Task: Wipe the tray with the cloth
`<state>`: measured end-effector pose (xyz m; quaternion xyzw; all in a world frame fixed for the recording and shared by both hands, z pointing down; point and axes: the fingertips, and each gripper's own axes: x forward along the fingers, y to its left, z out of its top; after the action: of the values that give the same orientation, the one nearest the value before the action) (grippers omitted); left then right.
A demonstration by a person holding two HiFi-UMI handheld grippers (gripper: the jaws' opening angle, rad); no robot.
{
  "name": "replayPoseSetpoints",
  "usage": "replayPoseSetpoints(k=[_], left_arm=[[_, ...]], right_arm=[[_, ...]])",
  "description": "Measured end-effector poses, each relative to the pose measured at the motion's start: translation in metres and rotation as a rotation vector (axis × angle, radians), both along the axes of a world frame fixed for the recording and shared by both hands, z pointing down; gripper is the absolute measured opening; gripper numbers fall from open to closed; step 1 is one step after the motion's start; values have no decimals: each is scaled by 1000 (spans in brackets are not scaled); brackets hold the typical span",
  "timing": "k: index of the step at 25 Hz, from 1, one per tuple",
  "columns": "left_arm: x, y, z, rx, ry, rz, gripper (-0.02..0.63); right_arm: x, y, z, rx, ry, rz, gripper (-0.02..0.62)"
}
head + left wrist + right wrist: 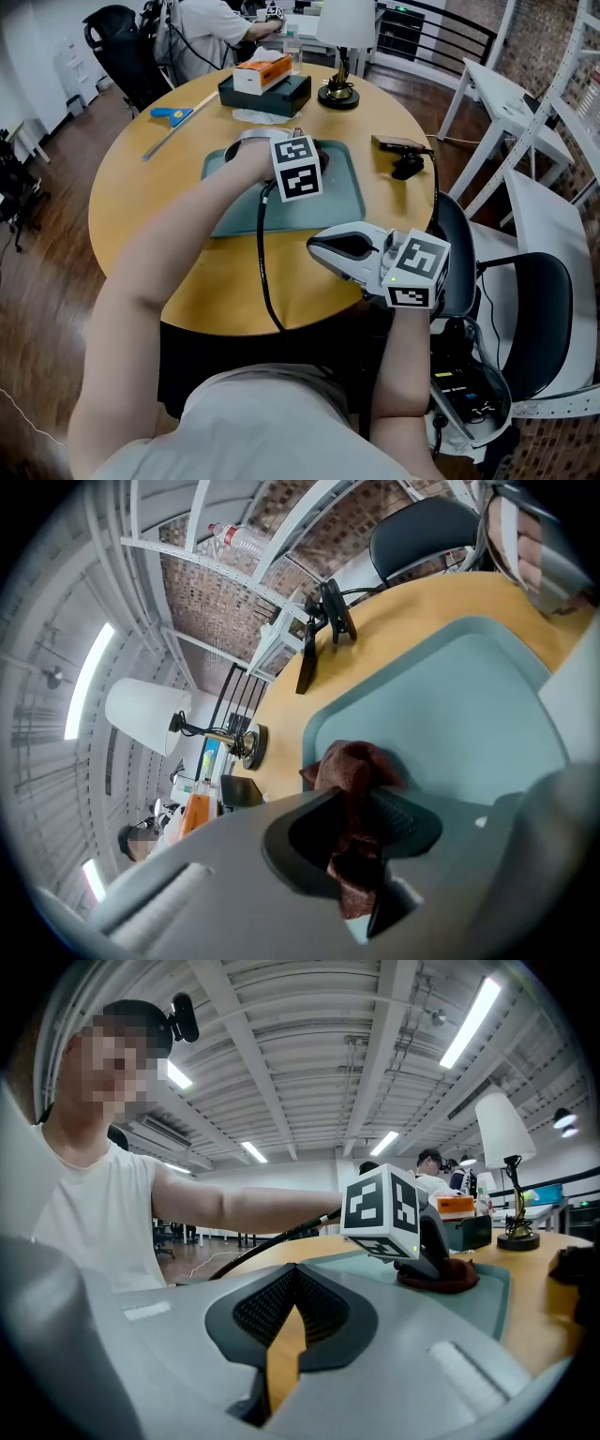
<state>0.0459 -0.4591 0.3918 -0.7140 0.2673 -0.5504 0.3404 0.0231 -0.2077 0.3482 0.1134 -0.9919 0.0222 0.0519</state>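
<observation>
Left tool (356, 822) is clamped tight on a crumpled dark reddish-brown cloth (349, 766). The bunched end of the cloth is pressed onto the floor of the teal rectangular plastic tray (469, 714), right under the tool's tips and close to the tray's rim. Right tool (291, 1312) has its jaws together with nothing in them. It sits over the round wooden tabletop (150, 216), just beside the tray's edge.

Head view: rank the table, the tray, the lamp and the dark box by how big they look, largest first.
1. table
2. tray
3. lamp and dark box: they look about alike, so they are not ranked. Both stand farther from the camera than the tray, and the frame cuts off the lamp's top.
</observation>
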Motion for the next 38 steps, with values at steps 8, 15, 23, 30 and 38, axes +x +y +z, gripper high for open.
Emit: replayPoseSetpoints(k=[8,15,23,30,38], left_arm=[[23,-15,-2,42,-34,16,91],[45,-12,0,43,-47,53,89],[52,34,1,-108,-16,87,89],[66,93,2,-239,15,148,89],[73,127,4,-390,64,185,89]], right_arm=[[0,0,2,-3,4,-2,2],[-1,1,2,0,2,-8,2],[0,2,2,-2,5,-13,2],[0,2,2,-3,4,-14,2],[0,2,2,-3,4,-15,2]])
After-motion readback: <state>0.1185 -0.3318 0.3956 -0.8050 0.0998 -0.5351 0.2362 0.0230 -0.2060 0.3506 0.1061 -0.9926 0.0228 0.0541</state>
